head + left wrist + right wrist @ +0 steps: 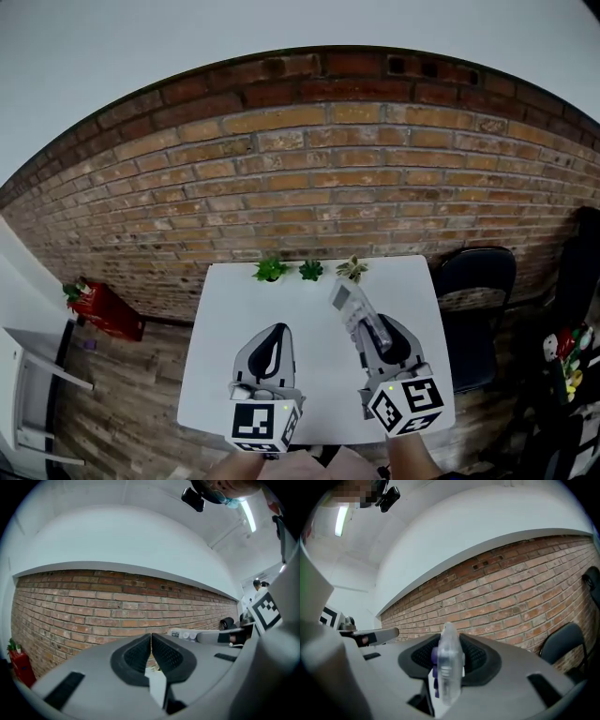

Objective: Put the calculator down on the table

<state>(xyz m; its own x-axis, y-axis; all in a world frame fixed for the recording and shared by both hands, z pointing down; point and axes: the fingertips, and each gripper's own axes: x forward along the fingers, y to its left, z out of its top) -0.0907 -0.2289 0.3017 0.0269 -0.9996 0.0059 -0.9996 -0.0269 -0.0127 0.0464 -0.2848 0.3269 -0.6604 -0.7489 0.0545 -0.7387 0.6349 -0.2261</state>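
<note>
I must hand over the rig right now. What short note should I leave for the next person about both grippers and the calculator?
Left gripper: shut, with nothing between its jaws, over the near part of the white table.
Right gripper: shut on the calculator, which sticks out ahead toward the small plants.
Done: the calculator is in the grip, over the table, and seems not to rest on it.
Left: lower it onto a bare part of the table, open the jaws, draw the gripper back.
</note>
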